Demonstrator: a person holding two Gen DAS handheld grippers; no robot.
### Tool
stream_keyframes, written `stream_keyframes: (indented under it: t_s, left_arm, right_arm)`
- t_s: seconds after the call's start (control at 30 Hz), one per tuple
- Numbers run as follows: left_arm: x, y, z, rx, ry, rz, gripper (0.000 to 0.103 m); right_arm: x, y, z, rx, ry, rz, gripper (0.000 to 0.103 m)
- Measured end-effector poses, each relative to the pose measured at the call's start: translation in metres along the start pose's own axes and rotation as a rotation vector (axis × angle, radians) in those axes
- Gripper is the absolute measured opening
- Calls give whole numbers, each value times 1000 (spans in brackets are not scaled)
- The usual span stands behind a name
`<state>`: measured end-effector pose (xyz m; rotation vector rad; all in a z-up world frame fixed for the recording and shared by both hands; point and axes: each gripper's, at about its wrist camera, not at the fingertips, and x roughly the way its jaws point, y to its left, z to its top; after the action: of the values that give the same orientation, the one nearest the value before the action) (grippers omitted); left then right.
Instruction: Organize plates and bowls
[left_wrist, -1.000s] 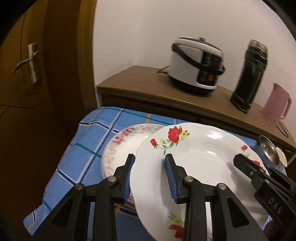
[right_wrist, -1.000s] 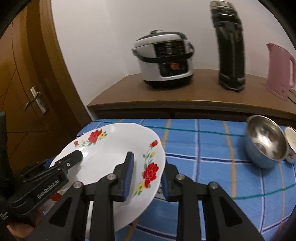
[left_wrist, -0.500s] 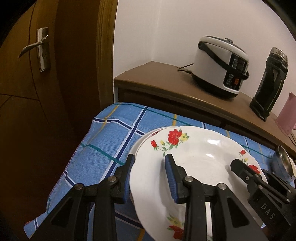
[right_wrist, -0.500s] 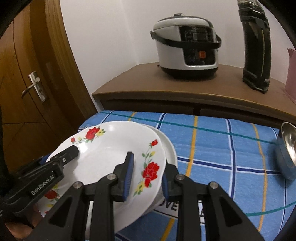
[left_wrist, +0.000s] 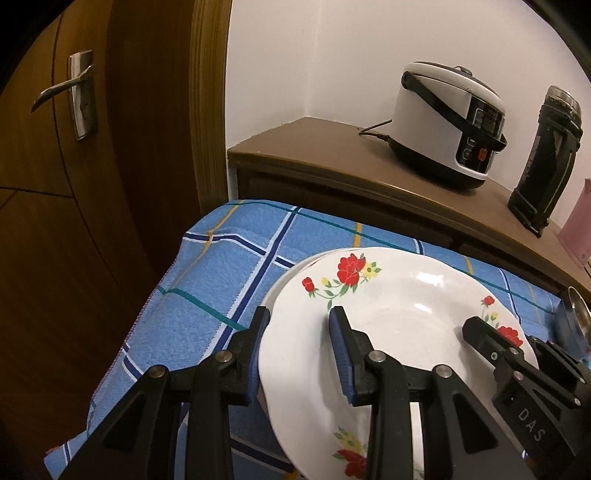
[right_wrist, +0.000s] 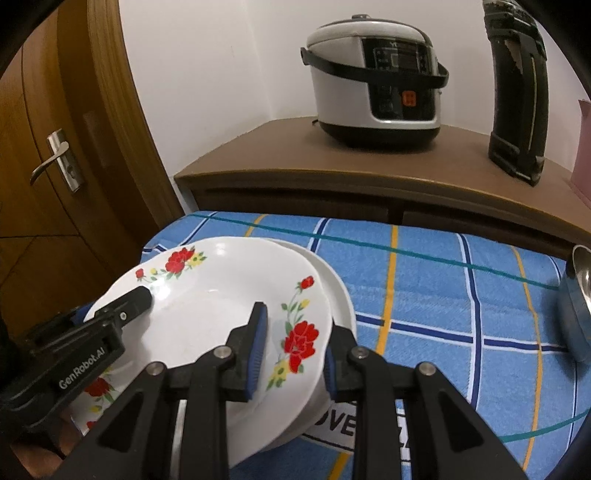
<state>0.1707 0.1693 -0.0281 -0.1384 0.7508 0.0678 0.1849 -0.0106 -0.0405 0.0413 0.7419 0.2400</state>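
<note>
Both grippers, left gripper (left_wrist: 301, 341) and right gripper (right_wrist: 295, 343), pinch opposite rims of the flowered plate (right_wrist: 221, 314).

Rose plate (right_wrist: 207, 306) lies atop another plate (right_wrist: 338, 291) on the table (right_wrist: 436, 295); the cooker (right_wrist: 376, 77) stands behind, on the sideboard (right_wrist: 280, 155).

I see a white plate (left_wrist: 388, 325) printed with red roses, yellow blossoms and green leaves at frame centre, on a blue tablecloth (right_wrist: 436, 295) checked in navy, white, teal and orange lines, below a white-and-black rice cooker (right_wrist: 373, 77) at upper right.
</note>
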Motion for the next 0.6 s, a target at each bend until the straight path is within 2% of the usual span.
stream_keyframes:
  t_s: [0.2,0.6]
  left_arm:
    - [9,5,-4,-42,23,-16,37]
    - [16,6,-4,-55,17,-3,38]
  right_arm:
    - [2,1,0,-9,-2,6,27]
    - [7,3,-1,-44,-10,-22,27]
